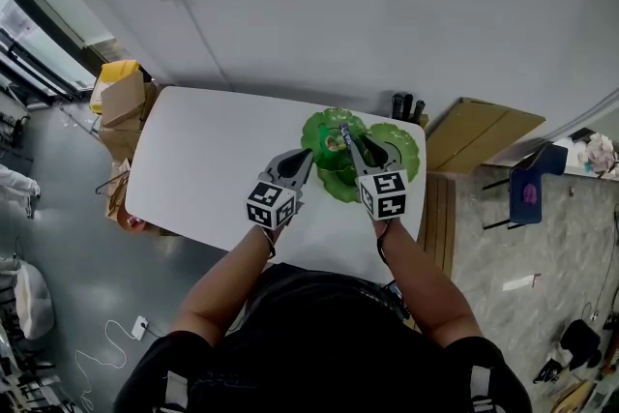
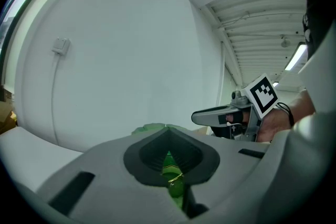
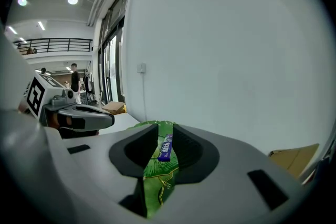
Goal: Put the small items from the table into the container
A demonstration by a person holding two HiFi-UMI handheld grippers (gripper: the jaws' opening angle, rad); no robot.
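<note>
Holding a small blue packet (image 3: 166,147) in my right gripper (image 3: 166,139), I have it above the green leaf-shaped container (image 1: 401,150); the jaws are closed on the packet's two sides, and it stands on edge between the dark pads; the container's green shows through the gap right under it. The container sits on the far right part of the white table (image 1: 213,160), close to the wall; in the head view the packet is over its middle, where the lobes meet.

My left gripper (image 1: 309,156) is just beside the right one, pointing at the container's near left edge; its jaws meet at the tips and grip nothing; through the small opening behind the tips I see only a patch of the green dish; whether the tips touch the rim I cannot tell.

Off the table's left end stand some cardboard boxes (image 1: 121,102); a flat sheet of cardboard (image 1: 484,132) leans by the wall to the right, with a blue chair (image 1: 530,191) just beyond it.
</note>
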